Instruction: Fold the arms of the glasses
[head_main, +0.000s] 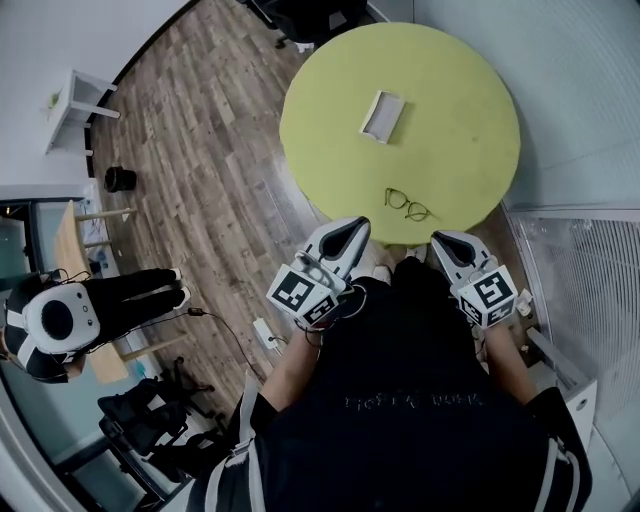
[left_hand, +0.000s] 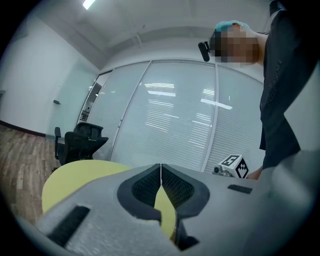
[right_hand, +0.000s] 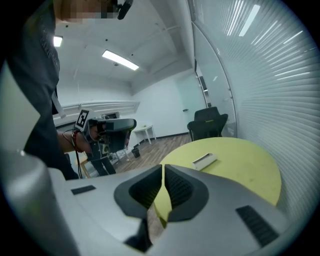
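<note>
Glasses: lying near yellow table's near edge.
Left gripper: hovering, jaws together, empty.
Right gripper: hovering, jaws together, empty.

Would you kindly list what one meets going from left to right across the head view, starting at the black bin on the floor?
Black bin → left claw → glasses → right claw.

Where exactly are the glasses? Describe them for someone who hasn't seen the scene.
Find the round yellow-green table. Near its edge closest to the person lie the glasses, a thin dark frame with two lenses. The only other thing on it, a white rectangular tray nearer the middle, is pale and boxy.
</note>
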